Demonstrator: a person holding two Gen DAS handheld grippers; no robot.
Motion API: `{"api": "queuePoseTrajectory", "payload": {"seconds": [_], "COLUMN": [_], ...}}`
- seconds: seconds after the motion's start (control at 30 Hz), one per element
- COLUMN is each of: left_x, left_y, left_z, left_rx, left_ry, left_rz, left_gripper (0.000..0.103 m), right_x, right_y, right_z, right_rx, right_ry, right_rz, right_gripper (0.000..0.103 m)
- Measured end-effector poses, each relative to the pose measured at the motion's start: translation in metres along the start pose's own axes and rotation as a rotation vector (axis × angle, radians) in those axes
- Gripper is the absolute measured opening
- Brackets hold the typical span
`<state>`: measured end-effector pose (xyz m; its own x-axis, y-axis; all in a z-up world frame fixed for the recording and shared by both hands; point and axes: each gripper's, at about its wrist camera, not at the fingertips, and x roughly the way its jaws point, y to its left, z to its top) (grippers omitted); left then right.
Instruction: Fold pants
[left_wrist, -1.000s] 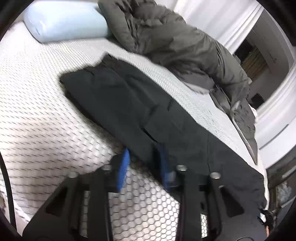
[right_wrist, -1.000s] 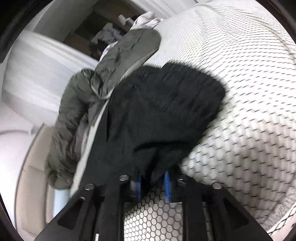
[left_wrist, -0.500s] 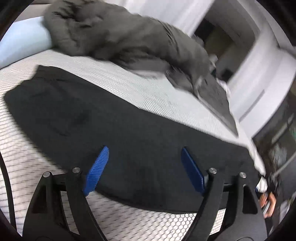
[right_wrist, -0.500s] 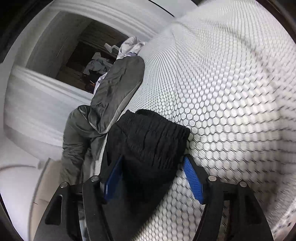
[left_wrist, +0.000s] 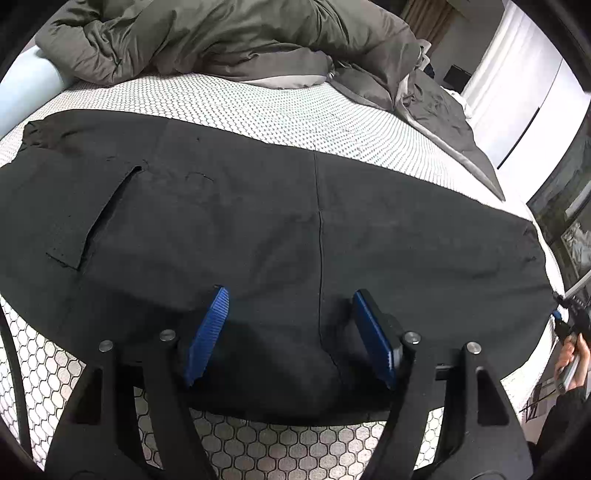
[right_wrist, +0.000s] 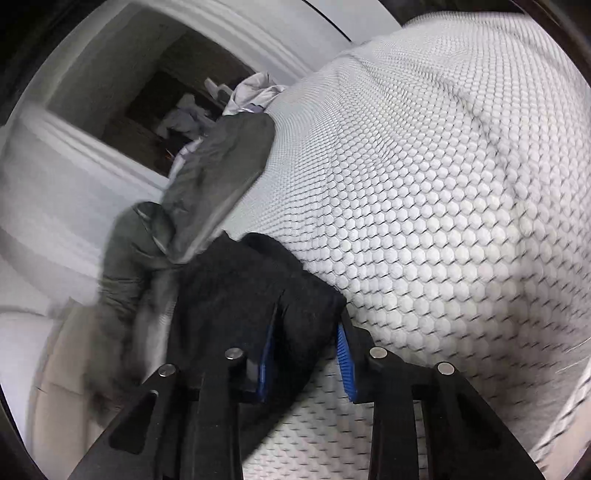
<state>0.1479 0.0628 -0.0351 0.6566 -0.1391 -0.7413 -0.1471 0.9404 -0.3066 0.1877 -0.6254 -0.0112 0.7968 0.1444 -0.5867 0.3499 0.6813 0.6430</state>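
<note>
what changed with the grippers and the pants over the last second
The left gripper let go of the black pants, swung to face them broadside, and its jaws have just closed slightly, gripping nothing. The right gripper opened, then closed again on the pants' end. The pants stay flat on the mattress; the grey duvet is unmoved.

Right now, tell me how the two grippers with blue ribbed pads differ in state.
The left gripper stands wide open above the flat black pants, gripping nothing; its jaws have just narrowed slightly. The right gripper has just closed, its pads pinching a bunched end of the pants. Both are at the same garment on the white honeycomb-textured mattress.
</note>
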Motion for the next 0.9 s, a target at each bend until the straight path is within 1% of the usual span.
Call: {"api": "queuePoseTrajectory", "payload": {"seconds": [0.07,0.13,0.17,0.23,0.27,0.3,0.33,0.4,0.47,0.53,0.6,0.63,0.7,0.77,0.8,0.83,0.87,0.9], "left_x": [-0.006,-0.011,-0.013,-0.014,-0.014,-0.011,-0.007,-0.003,0.003,0.009,0.015,0.019,0.026,0.031,0.033,0.033,0.034,0.034], "left_y": [0.002,0.002,0.002,-0.004,-0.008,-0.012,-0.016,-0.027,-0.038,-0.048,-0.054,-0.055,-0.053,-0.051,-0.049,-0.049,-0.049,-0.050], "left_z": [0.003,0.008,0.010,0.014,0.016,0.019,0.023,0.025,0.027,0.026,0.023,0.022,0.020,0.019,0.019,0.019,0.020,0.019], "left_rx": [-0.029,-0.049,-0.048,-0.034,-0.030,-0.032,-0.033,-0.022,0.009,0.039,0.059,0.070,0.066,0.056,0.046,0.043,0.042,0.046], "left_ry": [-0.018,-0.049,-0.062,-0.083,-0.084,-0.081,-0.074,-0.065,-0.059,-0.043,-0.024,-0.016,0.003,0.016,0.019,0.019,0.019,0.019], "left_rz": [-0.005,-0.054,-0.069,-0.078,-0.080,-0.089,-0.100,-0.110,-0.108,-0.103,-0.094,-0.081,-0.058,-0.060,-0.063,-0.065,-0.065,-0.066], "left_gripper": [0.068,0.069,0.071,0.072,0.073,0.073,0.073,0.074,0.074,0.074,0.075,0.075,0.075,0.074,0.074,0.074,0.075,0.075], "right_x": [-0.006,-0.018,-0.026,-0.036,-0.039,-0.039,-0.037,-0.019,0.007,0.030,0.052,0.065,0.097,0.125,0.136,0.140,0.145,0.145], "right_y": [-0.002,0.005,0.011,0.019,0.024,0.029,0.033,0.047,0.066,0.089,0.110,0.118,0.134,0.141,0.143,0.145,0.148,0.150], "right_z": [0.000,0.001,0.003,0.007,0.010,0.015,0.020,0.035,0.048,0.058,0.063,0.064,0.065,0.064,0.063,0.060,0.055,0.053], "right_rx": [-0.024,-0.055,-0.083,-0.132,-0.161,-0.194,-0.221,-0.296,-0.389,-0.474,-0.569,-0.610,-0.696,-0.730,-0.734,-0.745,-0.776,-0.806], "right_ry": [-0.012,-0.046,-0.082,-0.131,-0.146,-0.144,-0.122,-0.020,0.074,0.126,0.172,0.197,0.253,0.304,0.331,0.342,0.341,0.327], "right_rz": [-0.009,-0.010,-0.019,-0.018,-0.015,-0.006,0.001,0.006,-0.002,-0.032,-0.038,-0.054,-0.115,-0.144,-0.134,-0.129,-0.154,-0.161], "right_gripper": [0.032,0.043,0.047,0.074,0.077,0.079,0.080,0.086,0.086,0.086,0.086,0.086,0.086,0.085,0.074,0.060,0.052,0.043]}}
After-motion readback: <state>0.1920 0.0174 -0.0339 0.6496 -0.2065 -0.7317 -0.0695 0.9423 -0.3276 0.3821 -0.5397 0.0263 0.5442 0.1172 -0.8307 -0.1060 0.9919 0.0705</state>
